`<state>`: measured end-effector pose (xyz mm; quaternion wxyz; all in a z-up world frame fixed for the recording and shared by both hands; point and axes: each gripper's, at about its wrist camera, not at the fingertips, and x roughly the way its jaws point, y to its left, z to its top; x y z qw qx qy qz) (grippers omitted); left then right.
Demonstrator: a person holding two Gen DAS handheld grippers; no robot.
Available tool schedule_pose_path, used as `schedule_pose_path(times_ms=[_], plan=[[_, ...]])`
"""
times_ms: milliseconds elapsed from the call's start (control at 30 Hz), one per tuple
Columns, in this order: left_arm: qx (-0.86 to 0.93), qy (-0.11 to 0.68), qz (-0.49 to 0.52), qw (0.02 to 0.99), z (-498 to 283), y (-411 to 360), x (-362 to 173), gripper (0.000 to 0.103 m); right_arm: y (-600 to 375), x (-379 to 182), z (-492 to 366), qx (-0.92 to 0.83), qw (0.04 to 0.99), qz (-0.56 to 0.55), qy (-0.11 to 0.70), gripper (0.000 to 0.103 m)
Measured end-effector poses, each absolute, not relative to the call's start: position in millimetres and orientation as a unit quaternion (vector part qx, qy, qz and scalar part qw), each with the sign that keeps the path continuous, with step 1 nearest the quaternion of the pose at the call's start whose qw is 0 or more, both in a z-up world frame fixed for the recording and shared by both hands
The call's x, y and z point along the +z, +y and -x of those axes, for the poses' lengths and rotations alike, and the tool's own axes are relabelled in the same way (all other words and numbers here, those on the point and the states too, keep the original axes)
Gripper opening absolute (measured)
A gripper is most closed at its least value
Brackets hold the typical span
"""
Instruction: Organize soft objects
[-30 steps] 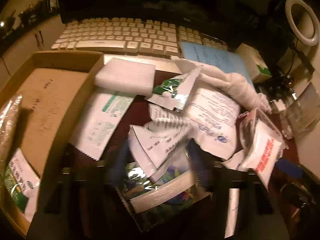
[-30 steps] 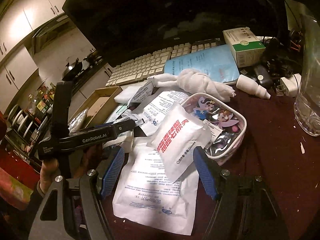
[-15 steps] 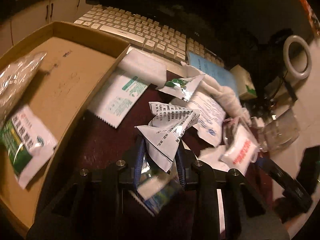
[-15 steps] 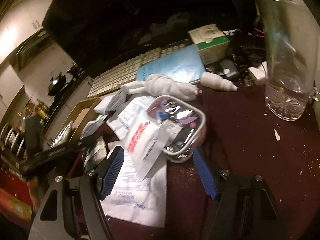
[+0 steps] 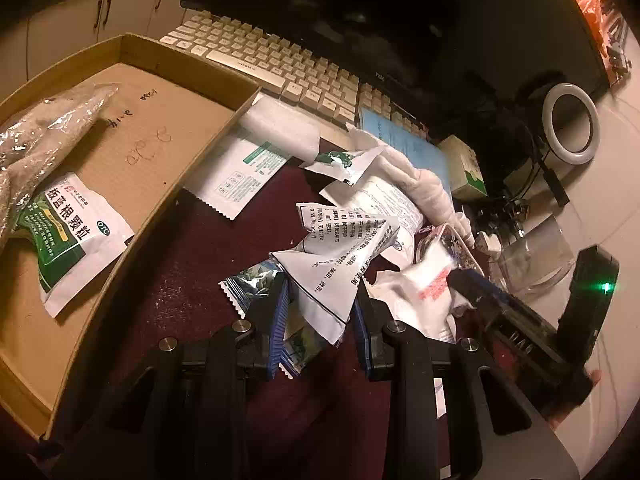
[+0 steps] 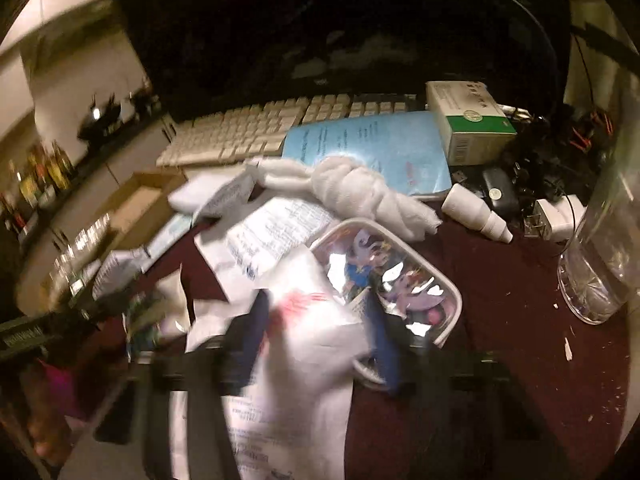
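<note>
While our left gripper [image 5: 320, 320] pinches 2 sachets, a crumpled white sachet [image 5: 340, 256] and a foil packet [image 5: 256, 284], above the dark red tabletop [image 5: 176, 280] beside the cardboard tray [image 5: 160, 200], the foil one may slip free. Our right gripper [image 6: 316, 332] is closing around the red-printed white pouch [image 6: 312, 320]; its right finger could snag the cartoon pouch [image 6: 396, 276] touching it.

Left gripper [image 5: 320, 316], black frame with blue ribbed pads: tilted downward, pads pressed on crumpled white printed sachet [image 5: 340, 264] between them. Right gripper [image 6: 316, 336], same build (view blurred): tilted downward, jaws closing, white red-printed packet [image 6: 316, 312] between them; contact unclear.
</note>
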<state>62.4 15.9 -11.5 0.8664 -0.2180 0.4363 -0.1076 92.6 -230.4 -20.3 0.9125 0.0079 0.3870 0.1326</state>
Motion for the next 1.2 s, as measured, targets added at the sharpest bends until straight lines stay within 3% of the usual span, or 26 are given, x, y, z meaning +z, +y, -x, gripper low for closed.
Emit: schedule_pose_path(times_ms=[67, 167, 1000, 1033, 1100, 1133, 1200], plan=[[-0.111, 0.436, 0.215, 0.867, -62.7, 13.8, -9.7, 0.028, -226.1, -22.3, -84.7, 0.120, 0.915, 0.018, 0.385, 0.014], [-0.110, 0.429, 0.213, 0.871, -60.9, 13.0, -4.3, 0.028, -226.1, -22.6, -76.1, 0.101, 0.919, 0.037, 0.380, 0.001], [-0.111, 0.395, 0.240, 0.880, -40.9, 33.0, 22.5, 0.028, -266.7, 14.7, -66.2, 0.196, 0.907, -0.129, 0.350, 0.000], [-0.111, 0.396, 0.239, 0.880, -40.8, 33.3, 22.5, 0.028, -264.5, 11.8, -67.3, 0.204, 0.902, -0.134, 0.357, 0.006], [-0.110, 0.396, 0.240, 0.879, -41.2, 33.5, 22.0, 0.028, -257.3, 5.4, -69.4, 0.220, 0.894, -0.138, 0.364, 0.050], [-0.111, 0.397, 0.241, 0.879, -40.6, 33.3, 21.2, 0.028, -253.2, 3.8, -67.7, 0.218, 0.898, -0.136, 0.357, 0.077], [-0.110, 0.398, 0.242, 0.878, -40.6, 34.2, 20.2, 0.028, -238.9, 2.2, -66.2, 0.222, 0.902, -0.112, 0.354, 0.081]])
